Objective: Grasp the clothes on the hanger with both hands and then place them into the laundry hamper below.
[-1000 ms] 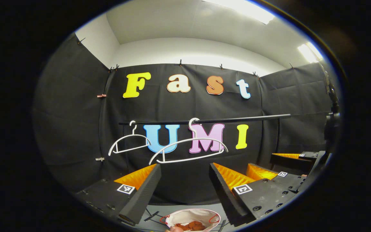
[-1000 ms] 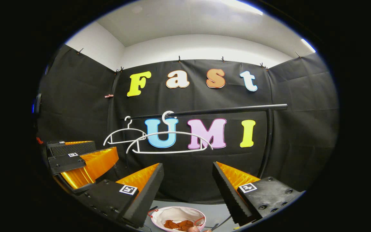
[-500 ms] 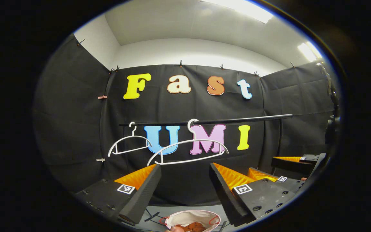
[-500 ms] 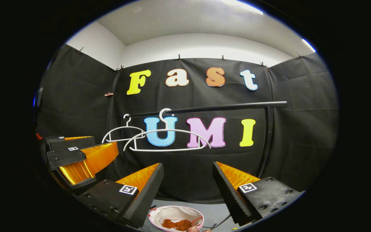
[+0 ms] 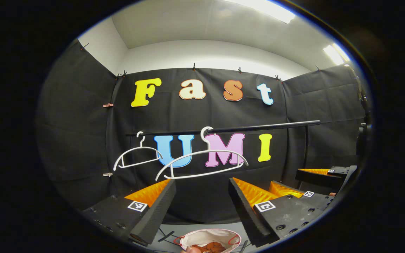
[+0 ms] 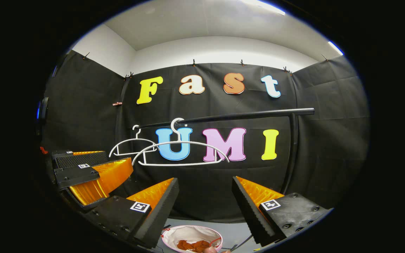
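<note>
Two bare white hangers (image 5: 202, 163) (image 5: 135, 158) hang on the black rail (image 5: 223, 129); they show again as hangers (image 6: 181, 153) (image 6: 132, 146) in the right gripper view. Below stands the white laundry hamper (image 5: 188, 237) (image 6: 174, 234) with rust-orange clothes (image 5: 211, 246) (image 6: 192, 245) lying inside. My left gripper (image 5: 201, 182) is open and empty, above the hamper and short of the hangers. My right gripper (image 6: 205, 179) is likewise open and empty. Each gripper appears beside the other: the right gripper (image 5: 286, 176) and the left gripper (image 6: 116, 160), both with jaws apart.
The rail rests on a black upright post (image 6: 290, 158) at the right. Grey floor (image 6: 234, 233) surrounds the hamper, with thin black rods lying on it. A fingertip (image 6: 209, 250) shows at the bottom edge. Black cloth walls close in the back and sides.
Both views have drifted slightly and the front hanger has swung a little to the left. Both grippers stay open and empty; the clothes stay in the hamper.
</note>
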`<state>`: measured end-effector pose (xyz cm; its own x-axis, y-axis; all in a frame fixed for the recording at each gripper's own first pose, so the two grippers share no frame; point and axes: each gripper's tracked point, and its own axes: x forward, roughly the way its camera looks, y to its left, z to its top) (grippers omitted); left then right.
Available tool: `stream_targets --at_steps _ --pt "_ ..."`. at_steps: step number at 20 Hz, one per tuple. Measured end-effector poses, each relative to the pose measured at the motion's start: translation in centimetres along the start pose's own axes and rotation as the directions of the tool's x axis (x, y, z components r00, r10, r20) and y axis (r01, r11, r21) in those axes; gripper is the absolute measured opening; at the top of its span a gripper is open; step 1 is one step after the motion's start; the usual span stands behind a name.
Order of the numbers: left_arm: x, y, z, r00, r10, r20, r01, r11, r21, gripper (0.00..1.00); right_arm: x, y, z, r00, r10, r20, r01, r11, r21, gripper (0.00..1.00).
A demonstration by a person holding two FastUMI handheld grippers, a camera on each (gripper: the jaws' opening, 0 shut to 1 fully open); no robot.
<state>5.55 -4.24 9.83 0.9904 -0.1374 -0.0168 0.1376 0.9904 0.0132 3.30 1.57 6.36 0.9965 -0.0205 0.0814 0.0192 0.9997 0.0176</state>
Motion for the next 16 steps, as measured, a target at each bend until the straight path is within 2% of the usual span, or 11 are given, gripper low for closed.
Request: stream_targets --at_steps 3,4,6,7,9,10,11,12,13,16 --pt "0.34 -0.15 -0.22 1.0 -0.002 -0.004 0.002 1.0 0.0 0.95 0.29 -0.22 -0.11 1.0 -0.002 -0.001 0.002 1.0 0.001 0.98" --pt "0.56 -0.21 -0.18 1.0 -0.005 -0.003 0.005 1.0 0.001 0.92 0.37 -0.23 -0.21 1.0 -0.004 -0.003 0.004 1.0 0.002 0.98" --pt "0.78 -0.35 -0.3 1.0 -0.008 -0.004 0.008 1.0 0.004 0.95 0.57 -0.33 -0.28 1.0 -0.005 -0.004 0.005 1.0 0.001 0.93" --pt "0.78 -0.36 -0.37 1.0 -0.007 -0.005 0.007 1.0 0.006 0.95 0.61 -0.4 -0.34 1.0 -0.006 -0.004 0.006 1.0 0.0 0.98" --pt "0.91 -0.35 -0.42 1.0 -0.009 -0.007 0.009 1.0 0.006 0.95 0.78 -0.38 -0.34 1.0 -0.006 -0.003 0.006 1.0 0.002 0.98" --pt "1.04 -0.28 -0.38 1.0 -0.009 -0.007 0.009 1.0 0.006 0.95 0.91 -0.3 -0.35 1.0 -0.005 -0.003 0.005 1.0 0.0 0.93" --pt "0.87 -0.28 -0.32 1.0 -0.009 -0.006 0.009 1.0 0.006 0.99 0.91 -0.31 -0.38 1.0 -0.004 -0.003 0.004 1.0 -0.001 0.94" --pt "0.85 -0.24 -0.3 1.0 -0.008 -0.008 0.009 1.0 0.006 0.92 0.9 -0.24 -0.38 1.0 -0.003 -0.004 0.003 1.0 -0.002 0.98" --pt "0.86 -0.14 -0.37 1.0 -0.008 -0.008 0.008 1.0 0.006 0.95 0.96 -0.25 -0.49 1.0 -0.004 -0.006 0.004 1.0 -0.004 0.99" --pt "0.92 0.02 -0.5 1.0 -0.005 -0.012 0.005 1.0 0.004 0.95 0.93 -0.27 -0.49 1.0 -0.002 -0.006 0.002 1.0 -0.006 0.98"
